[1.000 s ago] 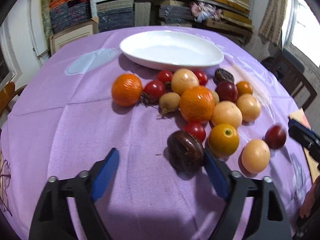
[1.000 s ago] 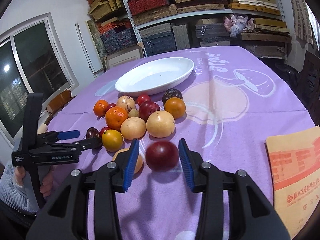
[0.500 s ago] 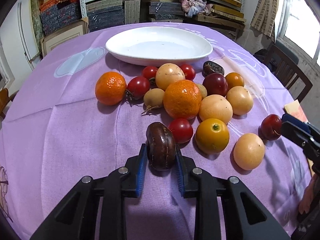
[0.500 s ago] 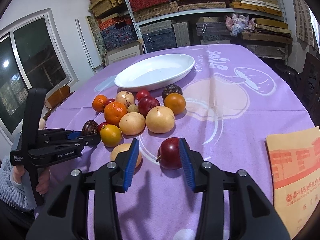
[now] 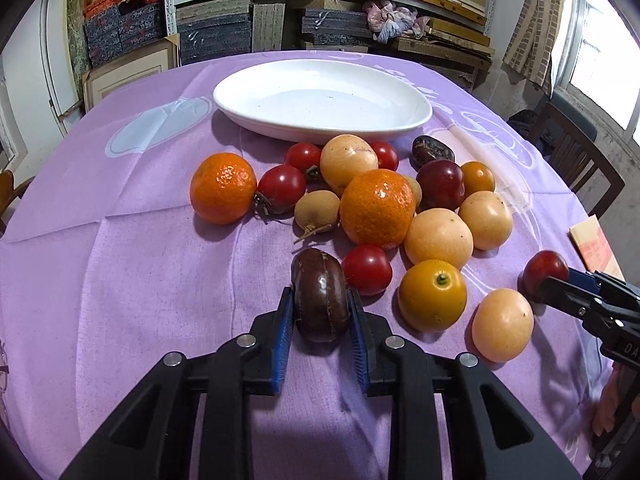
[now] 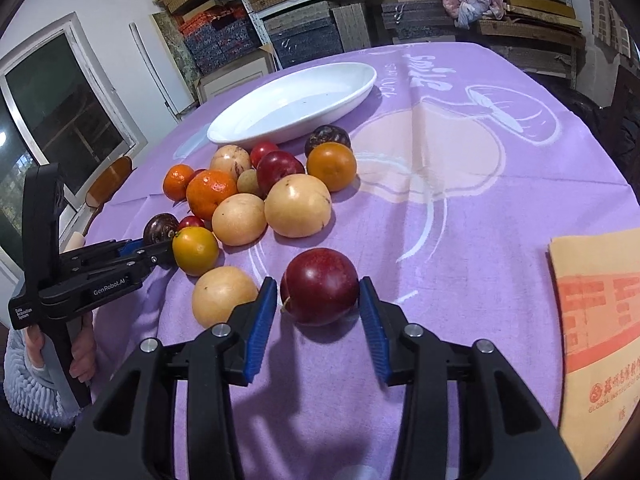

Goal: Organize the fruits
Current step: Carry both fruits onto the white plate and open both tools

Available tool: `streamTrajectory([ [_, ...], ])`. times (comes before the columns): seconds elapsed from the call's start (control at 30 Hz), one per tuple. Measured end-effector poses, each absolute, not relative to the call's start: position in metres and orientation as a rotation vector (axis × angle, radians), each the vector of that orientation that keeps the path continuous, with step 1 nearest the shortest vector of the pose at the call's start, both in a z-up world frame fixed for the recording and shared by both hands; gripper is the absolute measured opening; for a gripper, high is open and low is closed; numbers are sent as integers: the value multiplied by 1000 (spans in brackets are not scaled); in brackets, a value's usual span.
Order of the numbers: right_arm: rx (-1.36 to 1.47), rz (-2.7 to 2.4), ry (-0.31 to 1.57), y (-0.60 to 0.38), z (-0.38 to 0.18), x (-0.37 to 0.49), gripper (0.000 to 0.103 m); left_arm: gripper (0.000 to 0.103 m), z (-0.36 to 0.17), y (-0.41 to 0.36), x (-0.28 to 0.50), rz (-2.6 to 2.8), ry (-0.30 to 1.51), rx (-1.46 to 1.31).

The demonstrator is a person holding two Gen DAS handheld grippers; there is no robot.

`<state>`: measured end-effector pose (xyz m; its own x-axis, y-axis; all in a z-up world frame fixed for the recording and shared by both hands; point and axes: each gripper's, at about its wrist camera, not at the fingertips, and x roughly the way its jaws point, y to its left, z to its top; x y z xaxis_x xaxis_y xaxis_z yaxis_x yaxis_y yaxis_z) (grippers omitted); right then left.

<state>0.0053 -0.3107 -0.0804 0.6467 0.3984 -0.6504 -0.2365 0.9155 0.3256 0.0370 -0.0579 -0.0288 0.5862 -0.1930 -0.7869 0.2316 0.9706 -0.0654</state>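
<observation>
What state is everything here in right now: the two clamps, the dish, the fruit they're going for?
Left gripper: shut on the dark brown wrinkled fruit.
Right gripper: jaws closing around the dark red plum, pads not yet pressing.
White oval dish: empty.
Remaining fruit: loose on the purple tablecloth.

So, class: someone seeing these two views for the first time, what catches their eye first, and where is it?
Probably the heap of fruit on the purple tablecloth, led by a bright mandarin at its middle. Behind the heap lies an empty white oval dish. Up front, the left gripper clamps a dark brown fruit, while the right gripper is closing around a dark red plum.
</observation>
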Motion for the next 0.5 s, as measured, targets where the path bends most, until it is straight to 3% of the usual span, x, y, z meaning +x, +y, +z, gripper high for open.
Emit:
streamTrajectory([
  [0.3,220,387,794,-306,-80,5,38,31,-29,-59,45,-252,900,60],
  [0.5,228,393,791,-306,-79,3,37,25,-28,-47,46,-293,913,-27],
])
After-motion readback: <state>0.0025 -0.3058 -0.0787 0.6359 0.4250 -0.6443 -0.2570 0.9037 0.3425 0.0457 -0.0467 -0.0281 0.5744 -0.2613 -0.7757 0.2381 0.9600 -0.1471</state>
